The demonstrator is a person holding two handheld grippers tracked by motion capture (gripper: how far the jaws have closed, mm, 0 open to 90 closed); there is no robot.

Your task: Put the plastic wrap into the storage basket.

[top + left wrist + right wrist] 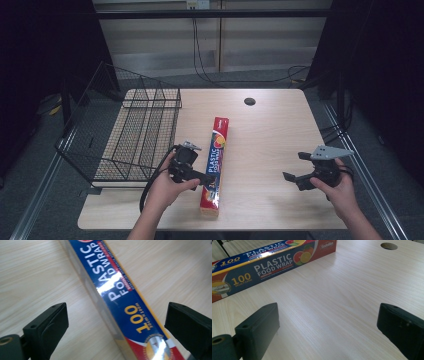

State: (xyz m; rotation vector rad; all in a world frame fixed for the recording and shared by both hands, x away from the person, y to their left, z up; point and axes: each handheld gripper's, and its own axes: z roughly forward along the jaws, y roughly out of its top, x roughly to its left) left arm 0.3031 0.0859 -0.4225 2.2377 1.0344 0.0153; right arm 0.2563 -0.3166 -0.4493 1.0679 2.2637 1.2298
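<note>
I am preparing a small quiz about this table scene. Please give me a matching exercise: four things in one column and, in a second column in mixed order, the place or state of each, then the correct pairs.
Things
1. plastic wrap box
2. wire basket
3. left gripper
4. right gripper

Places or states
A. open above bare table wood, away from the box
B. stands at the table's left edge
C. lies flat, lengthwise, near the table's middle
D. open, one jaw on each side of the box

Pairs: 1-C, 2-B, 3-D, 4-A
</note>
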